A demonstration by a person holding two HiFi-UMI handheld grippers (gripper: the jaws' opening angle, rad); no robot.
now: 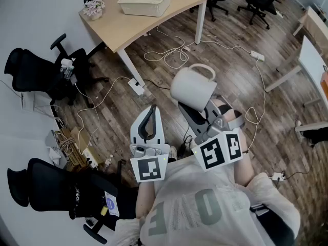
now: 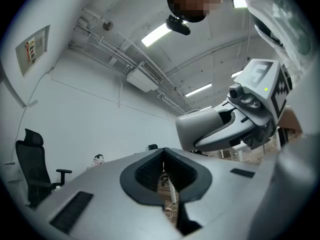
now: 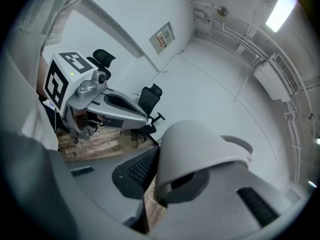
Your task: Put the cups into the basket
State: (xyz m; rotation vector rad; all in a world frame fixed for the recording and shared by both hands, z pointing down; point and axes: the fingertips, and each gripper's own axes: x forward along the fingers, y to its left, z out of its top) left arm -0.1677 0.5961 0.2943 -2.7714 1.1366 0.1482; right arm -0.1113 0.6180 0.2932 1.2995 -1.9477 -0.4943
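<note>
Head view: the right gripper [image 1: 195,110] is clamping a white cup [image 1: 192,87] by its wall and holding it in the air above the wooden floor [image 1: 128,117], well apart from the basket [image 1: 146,6] sitting on the table [image 1: 120,32]. The left gripper [image 1: 149,119] is hanging just beside it, jaws together and empty. Judged step: carrying the cup to the basket. The next move is calling for an approach to the table, a descent inside the basket's rim, then a release.
</note>
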